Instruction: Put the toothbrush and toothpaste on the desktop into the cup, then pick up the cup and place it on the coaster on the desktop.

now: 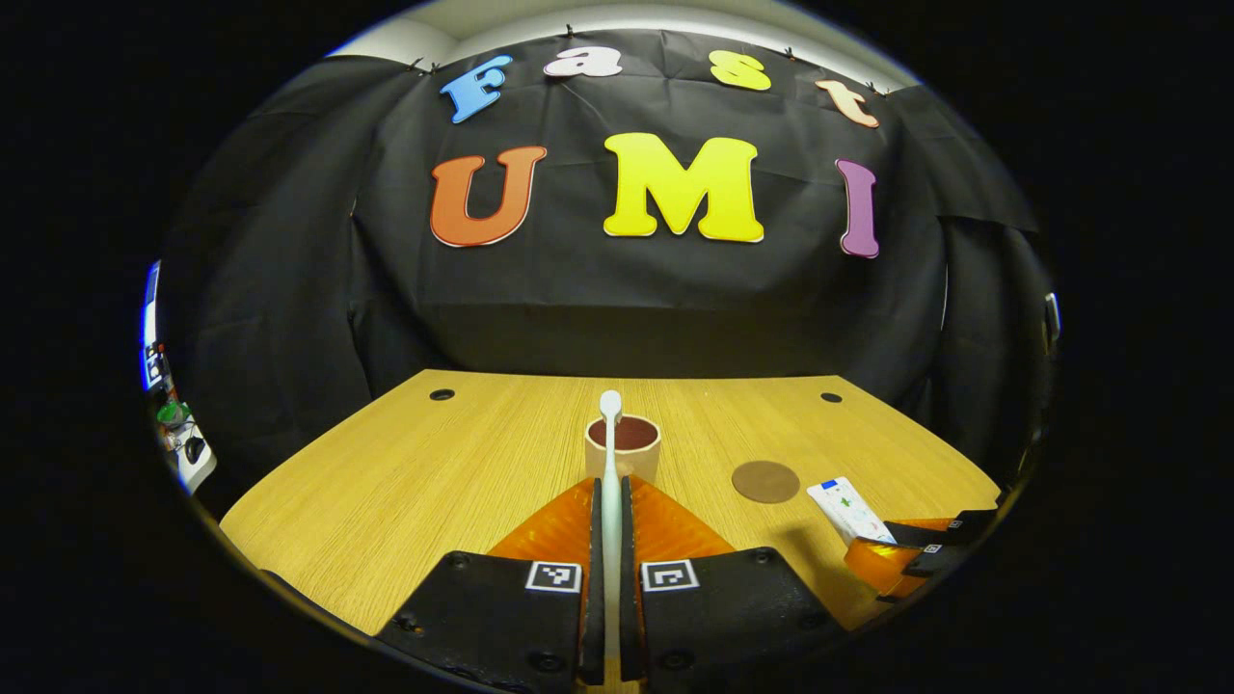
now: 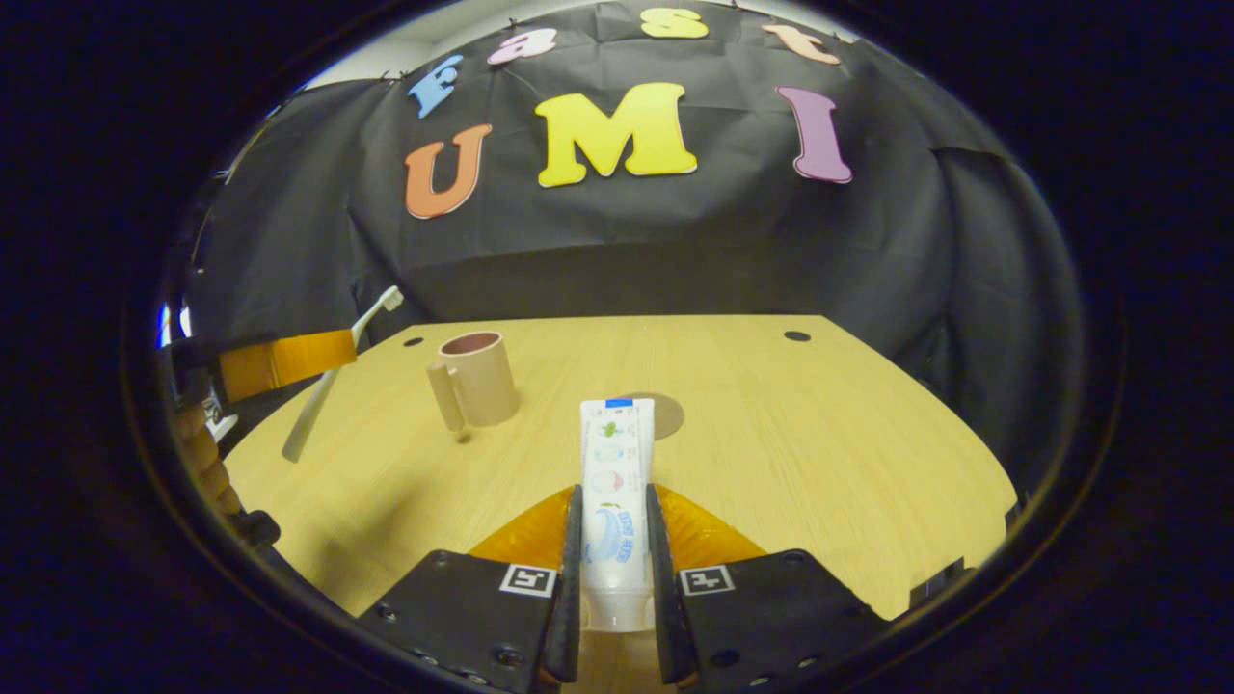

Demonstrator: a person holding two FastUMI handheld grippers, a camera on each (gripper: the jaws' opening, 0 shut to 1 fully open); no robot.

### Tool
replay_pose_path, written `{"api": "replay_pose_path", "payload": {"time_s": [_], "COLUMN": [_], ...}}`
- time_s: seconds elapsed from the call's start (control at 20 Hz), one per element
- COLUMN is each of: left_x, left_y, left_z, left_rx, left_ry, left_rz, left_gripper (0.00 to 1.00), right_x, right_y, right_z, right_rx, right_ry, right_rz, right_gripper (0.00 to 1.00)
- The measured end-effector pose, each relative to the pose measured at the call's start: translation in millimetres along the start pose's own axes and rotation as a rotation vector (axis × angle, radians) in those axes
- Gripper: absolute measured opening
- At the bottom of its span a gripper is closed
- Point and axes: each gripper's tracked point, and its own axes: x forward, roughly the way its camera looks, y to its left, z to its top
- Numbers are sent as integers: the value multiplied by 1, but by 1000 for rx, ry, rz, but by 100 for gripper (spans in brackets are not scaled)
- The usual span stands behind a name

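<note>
White plastic toothbrush (image 1: 610, 482), clamped by the left gripper (image 1: 609, 569), points lengthwise at the beige handled cup (image 1: 623, 445) straight ahead. The right gripper (image 2: 613, 549) grips the white toothpaste tube (image 2: 614, 501); there the cup sits ahead-left.

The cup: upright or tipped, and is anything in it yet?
Upright and empty. The cup stands on the desktop, mouth up. The toothbrush is in the left gripper; the toothpaste in the right gripper.

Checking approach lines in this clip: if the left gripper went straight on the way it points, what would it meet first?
Most likely the cup: it stands straight ahead of the left gripper, whose jaws are shut on the toothbrush. The brush tip overlaps the cup's mouth, though depth between them is unclear.
</note>
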Motion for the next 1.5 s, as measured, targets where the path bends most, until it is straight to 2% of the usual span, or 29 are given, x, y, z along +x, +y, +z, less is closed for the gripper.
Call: {"api": "replay_pose_path", "payload": {"time_s": [0.3,0.5,0.7,0.85,1.25,1.5], "left_x": [62,98,121,134,153,164], "left_y": [0,-9,-6,4,3,4], "left_z": [55,72,85,81,82,69], "left_rx": [-18,-52,0,17,11,5], "left_ry": [-98,-96,-133,-134,-160,-128], "left_rz": [-67,-124,-122,-92,-81,-81], "left_gripper": [8,8,8,8,10,13], "right_x": [5,23,51,66,74,75], "right_y": [14,24,28,29,34,30], "right_z": [38,47,33,27,23,21], "right_rx": [-29,-50,-52,-63,-58,-57], "right_ry": [-117,-146,-97,-71,-61,-56], "right_rz": [11,13,13,4,16,4], "right_gripper": [31,31,31,31,31,31]}}
